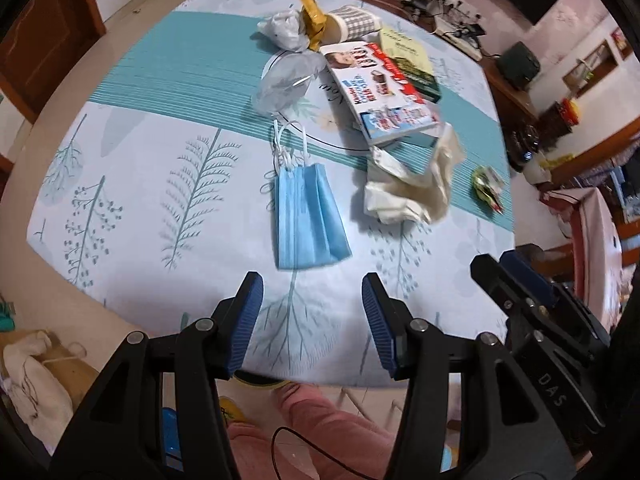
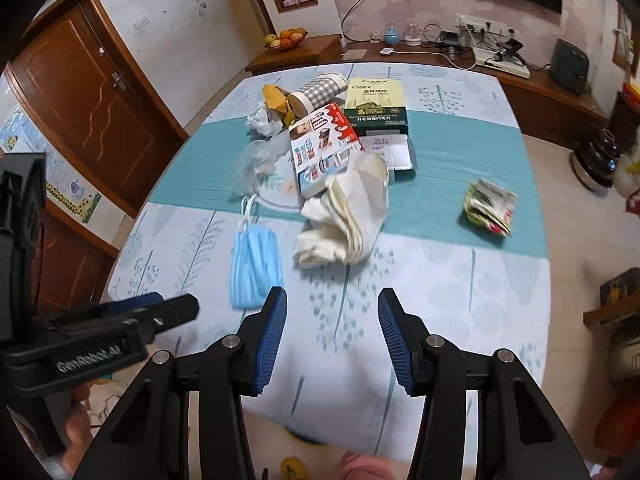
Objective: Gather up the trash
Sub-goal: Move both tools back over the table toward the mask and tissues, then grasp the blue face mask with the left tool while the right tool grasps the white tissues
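Both sets of jaws spread, empty, over near table [image 1: 132, 200] edge. Blue face masks [image 1: 306, 216] lie just ahead, left of cream cloth [image 2: 344, 216]. Prob v. light, floppy; pinch the pleated middle, not loops.

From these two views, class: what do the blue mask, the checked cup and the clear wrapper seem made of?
Blue mask: likely non-woven fabric, matte, pleated, white ear loops.
Checked cup: probably paper, printed grey check, pale rim.
Clear wrapper: thin plastic film, glossy, see-through, crinkled.
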